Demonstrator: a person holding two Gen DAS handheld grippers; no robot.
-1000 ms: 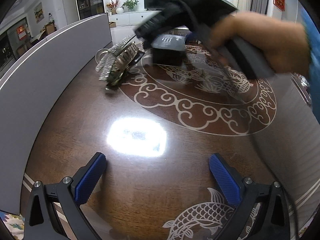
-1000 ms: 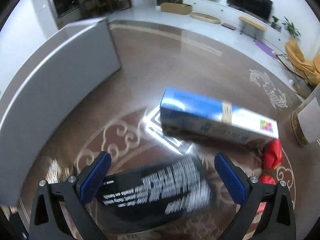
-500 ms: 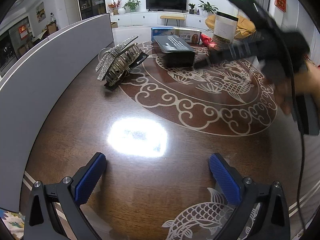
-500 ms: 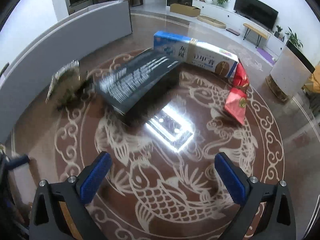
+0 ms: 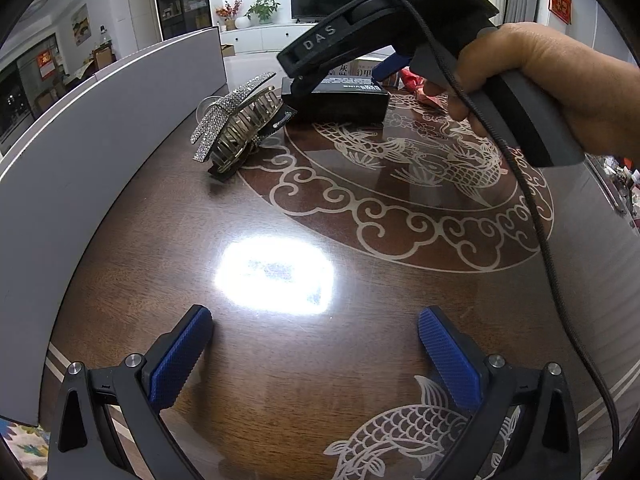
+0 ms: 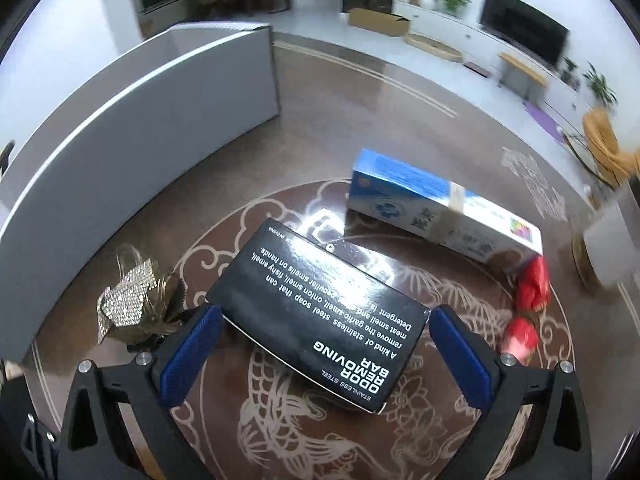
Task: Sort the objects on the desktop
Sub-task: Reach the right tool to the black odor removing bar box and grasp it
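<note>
Jaws of right gripper (image 6: 324, 344) gape astride black box (image 6: 316, 316); left gripper (image 5: 316, 344) open, hair clip (image 5: 236, 120) at 11 o'clock.

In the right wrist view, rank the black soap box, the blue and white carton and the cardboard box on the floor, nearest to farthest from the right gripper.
1. Black soap box: lying between the open fingers of the right gripper.
2. Blue and white carton: on the table beyond it, toward the right.
3. Cardboard box: far off on the floor, top centre.
</note>
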